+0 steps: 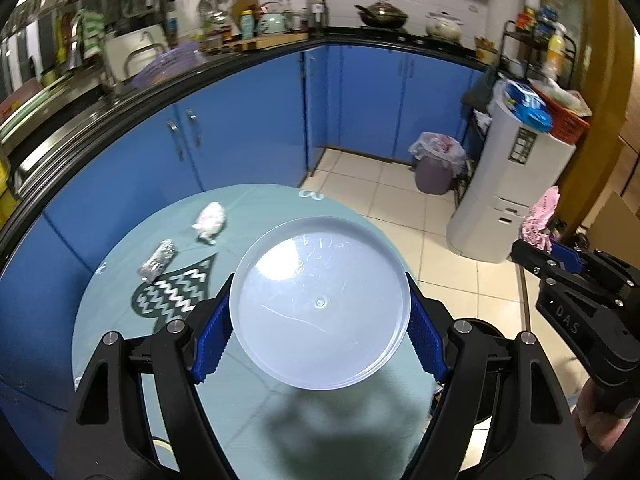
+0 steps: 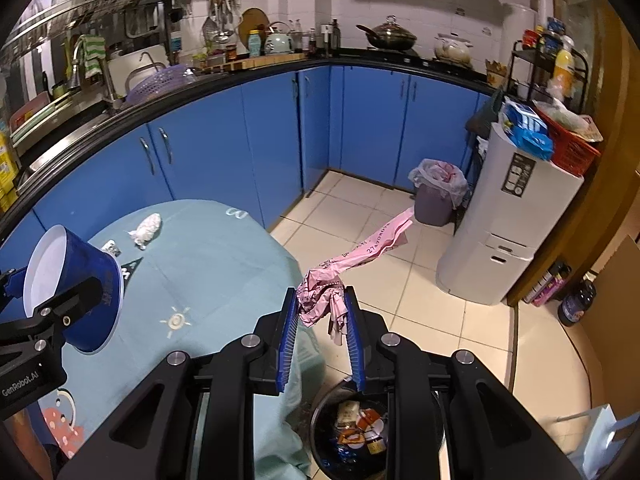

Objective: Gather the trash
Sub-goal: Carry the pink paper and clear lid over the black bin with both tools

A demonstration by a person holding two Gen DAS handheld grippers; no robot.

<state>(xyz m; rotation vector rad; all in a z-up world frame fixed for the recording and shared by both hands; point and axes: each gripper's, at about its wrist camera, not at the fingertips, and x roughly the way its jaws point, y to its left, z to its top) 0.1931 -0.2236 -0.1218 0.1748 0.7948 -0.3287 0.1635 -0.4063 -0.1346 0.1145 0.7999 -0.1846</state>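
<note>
Right wrist view shows the table [image 2: 208, 256] on the left and tiled floor on the right, with the bin [image 2: 320, 432] low in the frame, directly beneath the right gripper [image 2: 322, 320]. That gripper is clenched on a crumpled pink receipt [image 2: 324, 300], whose long tail streams forward and to the right, away from the fingers. The bin lies below and slightly behind the fingertips, so the right hand is the nearer 1 to it and the drop looks close.

The left gripper [image 1: 320, 320] grasps a blue cup [image 2: 80, 288] across its white base, out over the table, farther from the bin. 2 scraps remain on the table: a white wad [image 1: 210, 220] and a foil wrapper [image 1: 158, 260], both ahead and to the left of the cup.

The bin's near rim is cut off by the gripper body, and the receipt's print is mostly unreadable.
</note>
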